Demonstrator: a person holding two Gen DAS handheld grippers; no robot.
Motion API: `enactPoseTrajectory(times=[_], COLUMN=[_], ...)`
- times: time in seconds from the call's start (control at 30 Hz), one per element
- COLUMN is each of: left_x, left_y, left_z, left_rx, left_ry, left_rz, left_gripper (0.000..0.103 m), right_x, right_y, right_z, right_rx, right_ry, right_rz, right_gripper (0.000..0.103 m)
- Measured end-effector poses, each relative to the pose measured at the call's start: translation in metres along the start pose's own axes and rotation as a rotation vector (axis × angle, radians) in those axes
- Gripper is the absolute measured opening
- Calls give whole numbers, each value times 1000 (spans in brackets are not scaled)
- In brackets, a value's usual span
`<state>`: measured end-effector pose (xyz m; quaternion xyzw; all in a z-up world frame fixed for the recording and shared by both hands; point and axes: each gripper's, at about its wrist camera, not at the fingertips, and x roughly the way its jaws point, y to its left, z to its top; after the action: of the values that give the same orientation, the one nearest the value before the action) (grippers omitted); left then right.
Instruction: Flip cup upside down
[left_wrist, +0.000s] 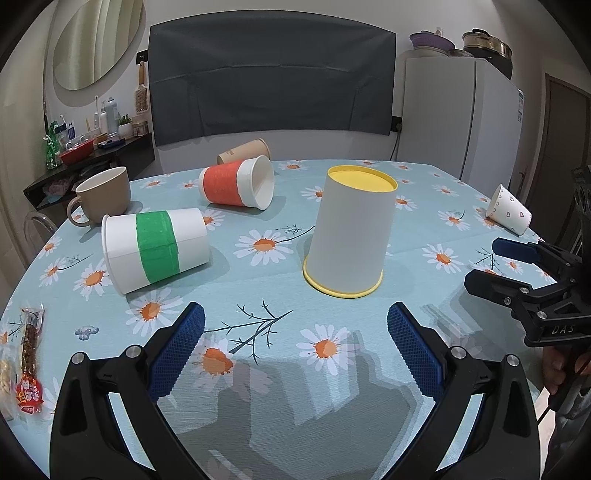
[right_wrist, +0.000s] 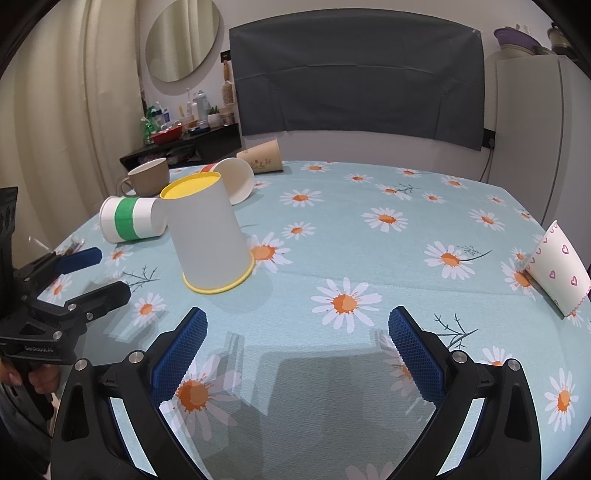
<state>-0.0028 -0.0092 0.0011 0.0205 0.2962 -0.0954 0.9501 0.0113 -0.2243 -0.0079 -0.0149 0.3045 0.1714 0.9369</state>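
A white paper cup with yellow rim (left_wrist: 349, 230) stands upside down on the daisy tablecloth, mouth down, yellow base up; it also shows in the right wrist view (right_wrist: 208, 236). My left gripper (left_wrist: 295, 325) is open and empty, a short way in front of this cup. My right gripper (right_wrist: 297, 328) is open and empty, to the right of the cup over bare cloth. Each gripper shows in the other's view: the right gripper (left_wrist: 484, 262) at the right edge, the left gripper (right_wrist: 98, 271) at the left edge.
A green-banded cup (left_wrist: 157, 251), an orange-banded cup (left_wrist: 236, 186) and a brown cup (left_wrist: 245, 151) lie on their sides. A beige mug (left_wrist: 103, 194) stands upright at the left. A heart-print cup (right_wrist: 559, 267) lies at the right edge. Snack packets (left_wrist: 29, 363) lie at the near left.
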Motion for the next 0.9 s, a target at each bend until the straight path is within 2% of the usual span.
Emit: enactPoseTrajectory(times=[0.9], left_x=[-1], left_y=[-1], left_z=[0], left_rx=[4], left_ry=[-16], left_rz=[11], left_gripper=[97], right_x=[0], right_y=[0], right_z=[0], right_rx=[0], right_ry=[-1], right_rz=[0], right_gripper=[95])
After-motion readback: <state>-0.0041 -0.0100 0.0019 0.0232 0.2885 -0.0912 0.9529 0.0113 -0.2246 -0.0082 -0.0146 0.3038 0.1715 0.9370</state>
